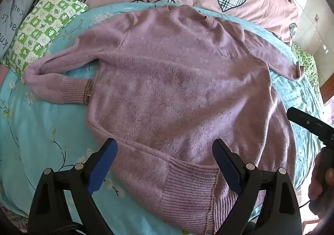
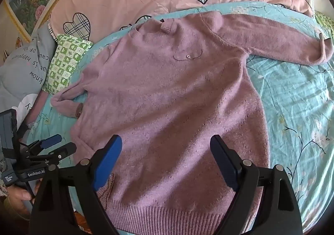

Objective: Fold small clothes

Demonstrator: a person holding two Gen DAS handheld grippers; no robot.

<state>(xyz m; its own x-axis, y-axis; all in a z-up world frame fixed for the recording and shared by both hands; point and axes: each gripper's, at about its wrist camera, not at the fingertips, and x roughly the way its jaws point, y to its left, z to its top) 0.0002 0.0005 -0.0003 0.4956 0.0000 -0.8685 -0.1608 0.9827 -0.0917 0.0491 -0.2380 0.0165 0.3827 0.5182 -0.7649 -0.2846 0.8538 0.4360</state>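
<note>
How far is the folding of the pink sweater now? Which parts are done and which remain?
Done: the sweater is spread flat, front up, on the blue sheet. One sleeve is bent back so its cuff meets the body; the other sleeve lies stretched out.
In hand: nothing; the left tool and the right tool are open above the hem.
Left: apparently every real fold.

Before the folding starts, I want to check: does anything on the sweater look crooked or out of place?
Yes. One sleeve is bent back, with its cuff against the sweater side, while the other sleeve lies stretched out. Otherwise it lies flat.
</note>
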